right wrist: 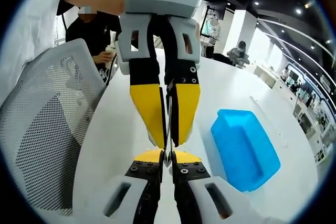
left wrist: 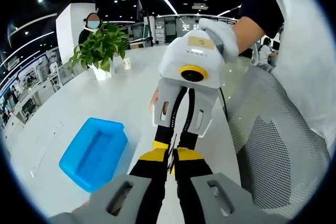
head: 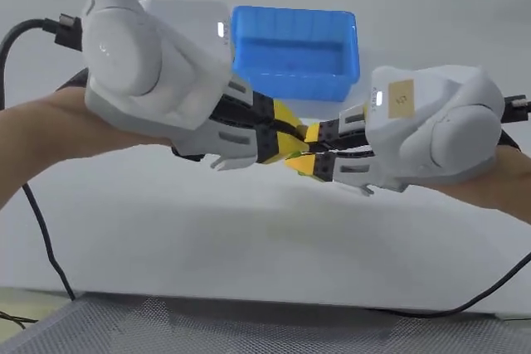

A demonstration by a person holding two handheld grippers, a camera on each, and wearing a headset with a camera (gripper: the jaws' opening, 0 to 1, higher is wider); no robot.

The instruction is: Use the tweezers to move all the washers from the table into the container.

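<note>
Pair: left claw (head: 292, 140) and right claw (head: 312, 153), both closed, nothing seen held, tips touching, on the near side of the blue container (head: 292, 80), above the table (head: 249, 230). Judged need: part them, then grip tweezers squarely, mid-length.

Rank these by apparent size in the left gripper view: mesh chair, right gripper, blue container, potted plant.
1. mesh chair
2. right gripper, though it is close to the camera
3. blue container and potted plant: roughly alike, the plant being farther off, so unranked.

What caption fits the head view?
Left gripper and right gripper tip to tip over the white table, blue container behind.
</note>
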